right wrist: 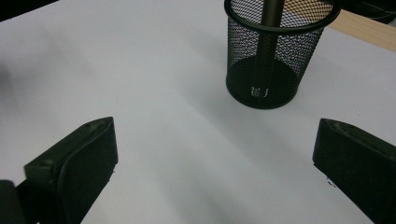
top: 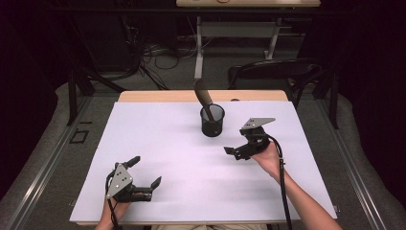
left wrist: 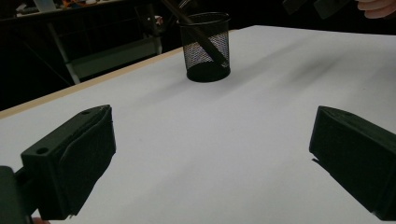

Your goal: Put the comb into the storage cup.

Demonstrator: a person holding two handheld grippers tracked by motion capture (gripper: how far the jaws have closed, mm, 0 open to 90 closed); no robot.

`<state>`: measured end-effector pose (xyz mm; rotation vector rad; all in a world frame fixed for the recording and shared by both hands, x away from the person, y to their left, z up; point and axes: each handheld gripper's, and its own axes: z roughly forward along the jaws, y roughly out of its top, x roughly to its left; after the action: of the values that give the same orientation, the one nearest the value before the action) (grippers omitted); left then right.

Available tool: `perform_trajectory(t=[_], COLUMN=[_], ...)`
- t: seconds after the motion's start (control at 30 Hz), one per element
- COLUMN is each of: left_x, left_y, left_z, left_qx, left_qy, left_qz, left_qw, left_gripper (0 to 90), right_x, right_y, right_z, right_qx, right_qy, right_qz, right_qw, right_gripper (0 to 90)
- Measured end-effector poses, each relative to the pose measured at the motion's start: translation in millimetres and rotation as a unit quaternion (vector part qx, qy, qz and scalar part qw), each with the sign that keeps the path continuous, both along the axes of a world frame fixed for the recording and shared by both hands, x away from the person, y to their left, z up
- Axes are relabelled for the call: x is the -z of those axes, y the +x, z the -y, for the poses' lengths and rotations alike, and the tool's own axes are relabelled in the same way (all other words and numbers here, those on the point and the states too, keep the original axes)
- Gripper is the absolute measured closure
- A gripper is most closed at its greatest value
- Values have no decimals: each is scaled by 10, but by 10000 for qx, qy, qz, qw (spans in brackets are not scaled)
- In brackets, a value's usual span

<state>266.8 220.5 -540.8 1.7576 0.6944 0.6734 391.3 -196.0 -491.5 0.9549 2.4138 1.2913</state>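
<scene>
Release looks done: brown tool (top: 205, 99) leans in the mesh cup (top: 212, 120); right tongs (top: 238, 152) and left tongs (top: 146, 171) gape wide, empty. Next, probably clearing away from the cup.

You were working in what looked like a lab or recording room rather than a home: your table (top: 143, 143) was a plain wooden top covered by one white sheet, ringed by dark curtains. Behind it stood a height-adjustable desk frame (top: 234, 33) with a tangle of loose cables (top: 158, 55) on the grey carpet, and a black chair (top: 275, 72) pushed aside. The far desk seemed to carry some bright clutter (left wrist: 56, 4), though it was too dim to make out.
</scene>
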Motion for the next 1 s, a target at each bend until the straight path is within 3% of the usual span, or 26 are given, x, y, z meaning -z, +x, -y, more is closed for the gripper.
perform_trajectory(t=[1.0], left_x=[-6], left_y=[-15], left_z=[2], left_qx=[-14], left_qy=[3], left_qz=[10], left_qw=[10000], left_gripper=[5], right_x=[30], right_y=[-626], right_z=[277], right_qx=[-55], right_qy=[-143], right_qz=[290], right_qw=[9995], right_gripper=[0])
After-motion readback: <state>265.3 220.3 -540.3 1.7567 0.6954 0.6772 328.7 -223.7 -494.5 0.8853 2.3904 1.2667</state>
